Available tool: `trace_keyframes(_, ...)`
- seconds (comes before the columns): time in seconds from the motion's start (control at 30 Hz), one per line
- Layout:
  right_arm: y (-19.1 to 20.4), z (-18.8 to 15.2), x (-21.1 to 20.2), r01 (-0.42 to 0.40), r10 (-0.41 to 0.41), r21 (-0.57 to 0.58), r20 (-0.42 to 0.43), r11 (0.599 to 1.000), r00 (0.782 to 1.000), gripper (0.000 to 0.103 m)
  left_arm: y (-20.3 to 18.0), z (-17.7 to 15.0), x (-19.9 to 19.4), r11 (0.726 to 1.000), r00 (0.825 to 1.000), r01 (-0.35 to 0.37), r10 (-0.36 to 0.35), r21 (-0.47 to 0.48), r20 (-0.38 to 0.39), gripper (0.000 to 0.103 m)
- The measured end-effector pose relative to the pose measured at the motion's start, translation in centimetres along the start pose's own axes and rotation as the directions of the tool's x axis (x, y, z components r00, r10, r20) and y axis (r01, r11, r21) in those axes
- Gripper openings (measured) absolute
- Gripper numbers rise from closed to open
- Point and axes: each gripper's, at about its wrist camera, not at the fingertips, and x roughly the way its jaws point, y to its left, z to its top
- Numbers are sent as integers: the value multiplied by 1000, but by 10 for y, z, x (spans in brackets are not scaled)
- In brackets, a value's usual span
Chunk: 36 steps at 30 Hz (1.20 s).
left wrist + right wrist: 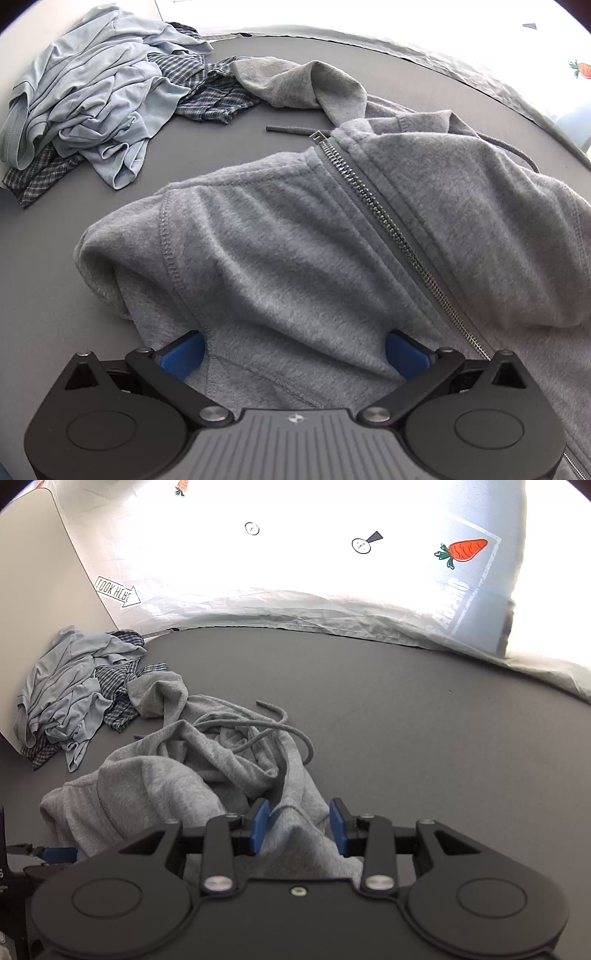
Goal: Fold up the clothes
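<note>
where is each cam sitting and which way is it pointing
Left wrist: sits on the left claw, looking steeply down along its wide-open blue fingers at the grey zip hoodie lying between them on the dark table.
Right wrist: sits on the right claw, angled down over a bunched hoodie fold between its partly open fingers; the left claw's tip shows at lower left.
Shared: the hoodie, its drawstring, the pile of blue and plaid clothes, and the carrot-print sheet.
</note>
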Motion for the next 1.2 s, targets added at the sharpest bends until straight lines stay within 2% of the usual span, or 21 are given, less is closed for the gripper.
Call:
trace_keyframes(0.13, 6, 25, 35, 24, -25, -47, -42, 999, 999, 40, 1, -1, 0, 1000, 1000, 10, -10, 15, 7, 103)
trace_keyframes(0.33, 14, 35, 90, 13, -27, -81, -165, 997, 986, 41, 2, -1, 1, 999, 1000, 21, -21, 31, 16, 103)
trace_keyframes(0.4, 15, 34, 97, 11, -27, -101, -165, 995, 986, 18, 2, 0, 1, 999, 1000, 23, -23, 34, 11, 103)
trace_keyframes(0.43, 15, 33, 96, 36, -53, -112, -148, 993, 987, 7, 2, 1, 1, 999, 1000, 24, -24, 35, 9, 103)
trace_keyframes(0.5, 13, 32, 83, 73, -80, -117, -56, 990, 995, 6, 3, 1, 1, 999, 1000, 23, -23, 35, 8, 103)
trace_keyframes(0.57, 15, 33, 55, 164, -154, -148, 76, 975, 985, 5, 3, 3, 1, 1000, 1000, 11, -11, 15, -4, 103)
trace_keyframes(0.6, 16, 34, 38, 232, -207, -171, 152, 958, 966, 5, 2, 5, -1, 1000, 1000, 4, -4, -2, -8, 103)
trace_keyframes(0.67, 11, 37, -1, 366, -303, -180, 302, 913, 904, 5, -3, 5, -9, 1000, 1000, 2, -2, 1, 14, 103)
trace_keyframes(0.77, -15, 39, -66, 514, -410, -119, 466, 849, 784, 5, -24, 5, -33, 994, 995, -24, 13, 111, 101, 103)
trace_keyframes(0.8, -24, 37, -87, 559, -441, -95, 511, 824, 738, 5, -31, 3, -44, 989, 991, -14, -6, 147, 132, 103)
trace_keyframes(0.87, -44, 27, -130, 653, -510, -43, 586, 756, 629, 5, -45, -1, -63, 981, 984, 30, -63, 192, 168, 103)
trace_keyframes(0.97, -72, 7, -177, 756, -602, 38, 631, 653, 488, 5, -68, -11, -81, 972, 976, 75, -118, 224, 185, 103)
trace_keyframes(1.0, -85, -1, -193, 780, -638, 76, 627, 621, 446, 5, -76, -15, -85, 969, 973, 89, -133, 229, 187, 103)
trace_keyframes(1.03, -97, -8, -204, 796, -670, 111, 616, 595, 414, 5, -83, -20, -88, 968, 973, 91, -136, 234, 184, 103)
trace_keyframes(1.1, -131, -25, -216, 830, -758, 176, 538, 529, 368, 6, -96, -35, -89, 965, 978, 67, -113, 253, 175, 103)
trace_keyframes(1.13, -151, -32, -216, 846, -804, 197, 472, 496, 361, 12, -102, -43, -90, 962, 980, 61, -109, 268, 167, 103)
trace_keyframes(1.17, -171, -43, -216, 855, -839, 207, 400, 475, 369, 28, -105, -52, -90, 956, 982, 67, -114, 285, 151, 103)
trace_keyframes(1.2, -190, -59, -213, 852, -855, 203, 321, 483, 408, 33, -108, -61, -90, 951, 984, 77, -121, 299, 131, 103)
